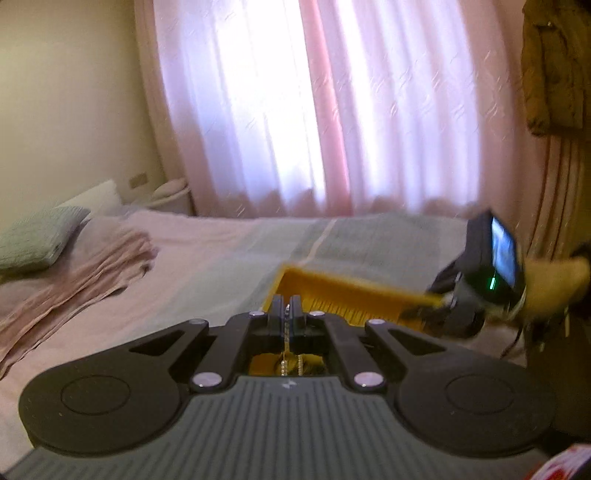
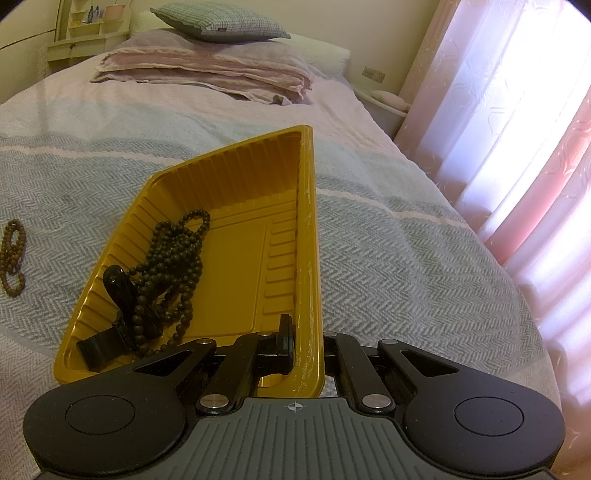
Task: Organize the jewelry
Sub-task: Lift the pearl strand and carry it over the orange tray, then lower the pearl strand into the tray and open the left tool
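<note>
You are working in a bedroom of a home. A made bed (image 2: 388, 258) fills most of both views, covered by a grey herringbone spread with pale pink bands, and at its head lie a folded pink blanket (image 2: 207, 79) and a grey-green checked pillow (image 2: 218, 22). Sheer pink curtains (image 1: 314, 103) glow with daylight beside the bed, a wall socket (image 2: 373, 74) sits on the cream wall by a small bedside stand (image 2: 388, 101), and a pale shelf unit with small bottles (image 2: 86, 26) stands in the far corner.
</note>
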Demonstrator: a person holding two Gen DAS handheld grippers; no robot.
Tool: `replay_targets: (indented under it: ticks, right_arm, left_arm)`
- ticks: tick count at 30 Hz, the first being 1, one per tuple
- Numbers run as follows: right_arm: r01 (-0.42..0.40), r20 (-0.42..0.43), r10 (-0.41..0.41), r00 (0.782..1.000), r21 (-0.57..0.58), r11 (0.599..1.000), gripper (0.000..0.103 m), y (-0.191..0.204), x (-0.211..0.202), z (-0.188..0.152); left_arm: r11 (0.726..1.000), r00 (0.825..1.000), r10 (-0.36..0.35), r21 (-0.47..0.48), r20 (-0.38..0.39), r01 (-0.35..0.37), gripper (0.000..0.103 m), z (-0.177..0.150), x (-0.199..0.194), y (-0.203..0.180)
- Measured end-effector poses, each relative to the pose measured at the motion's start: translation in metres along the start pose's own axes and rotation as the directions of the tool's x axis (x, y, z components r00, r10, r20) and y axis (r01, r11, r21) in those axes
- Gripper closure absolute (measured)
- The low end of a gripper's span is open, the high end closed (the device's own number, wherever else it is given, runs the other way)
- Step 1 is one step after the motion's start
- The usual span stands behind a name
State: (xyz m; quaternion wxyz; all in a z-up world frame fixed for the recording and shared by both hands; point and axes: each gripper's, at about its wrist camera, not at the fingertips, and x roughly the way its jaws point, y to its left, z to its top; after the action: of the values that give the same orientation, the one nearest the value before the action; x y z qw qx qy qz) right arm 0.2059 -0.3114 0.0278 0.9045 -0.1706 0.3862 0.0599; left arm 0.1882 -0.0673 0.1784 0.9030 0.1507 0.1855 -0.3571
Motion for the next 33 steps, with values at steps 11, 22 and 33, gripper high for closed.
replay_targets:
  ticks: [11, 22, 33]
  right_arm:
    - [-0.009, 0.002, 0.009, 1.0, 0.007, 1.0, 0.099, -0.002, 0.001, -0.002]
    - [-0.011, 0.005, 0.011, 1.0, 0.004, 1.0, 0.099, -0.002, 0.001, -0.003]
    - [-0.01, 0.005, 0.01, 1.0, 0.006, 1.0, 0.099, -0.002, 0.001, -0.004]
  left_arm:
    - [0.992, 0.994, -0.112, -0.058, -0.018, 0.111, 0.102, 0.017, 0.076, -0.035]
    - [0.989, 0.974, -0.113, -0.117, -0.195, 0.091, 0.102, -0.032, 0.149, -0.033]
    - [0.986, 0.971, -0.117, -0.138, -0.208, 0.089, 0.098, -0.039, 0.157, -0.028]
